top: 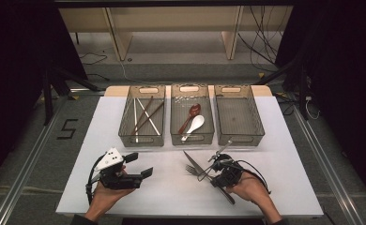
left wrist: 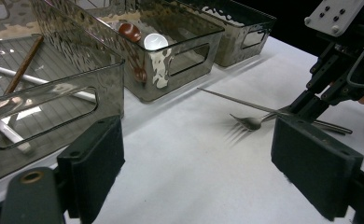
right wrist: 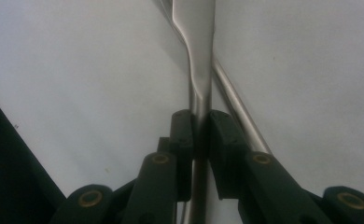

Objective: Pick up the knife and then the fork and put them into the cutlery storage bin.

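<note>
Your right gripper (top: 215, 167) is clamped on a piece of steel cutlery: in the right gripper view its jaws sit nearly closed on a slim metal handle (right wrist: 199, 100), pads pressing it from both sides, with a second steel shaft (right wrist: 236, 105) lying on the table just beside it. Whether the held piece is the knife or a fork, you cannot tell from that close view. From above, the gripper sits low over a small heap of cutlery on the white table (top: 171, 187), in front of the middle bin and right bin (top: 238, 115): a knife (top: 190, 160) and a fork (top: 194, 170) cross there, touching.

Your left gripper (top: 141, 165) holds nothing. Its jaws stand wide apart over bare table, well to the left of the cutlery.

The left bin (top: 142, 115) holds chopsticks (top: 146, 116). The middle bin (top: 192, 115) holds a brown spoon (top: 194, 110) and a white spoon (top: 195, 123), lying side by side.
</note>
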